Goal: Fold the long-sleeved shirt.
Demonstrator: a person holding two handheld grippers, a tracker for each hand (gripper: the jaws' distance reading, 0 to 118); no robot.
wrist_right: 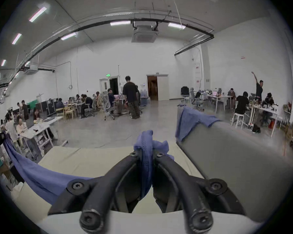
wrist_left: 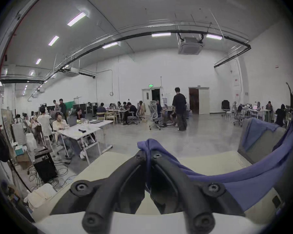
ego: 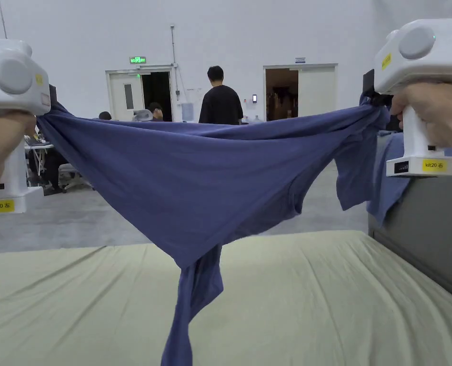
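Stretched wide right in front of us, the blue long-sleeved shirt (ego: 196,190) hangs in the air above the bed (ego: 315,295), pulled taut along its top edge and sagging to a point in the middle. One sleeve (ego: 191,305) trails down from that point onto the pale green sheet, another flap dangles near the right end. It's thin, soft, floppy cloth by the look of it, light, and likely to bunch and twist rather than hold any shape, so I'd judge the best hold is at the corners or seams, where it's held now, keeping the edge tight. Over to the left gripper (wrist_left: 148,153): fingers (wrist_left: 139,158) together, clamped on a bunched bit of fabric. Same story for the right gripper (wrist_right: 146,153), fingers (wrist_right: 134,156) pinched on a gathered seam. A second blue garment (wrist_right: 189,119) is draped over the grey headboard (wrist_right: 235,153) to the right.
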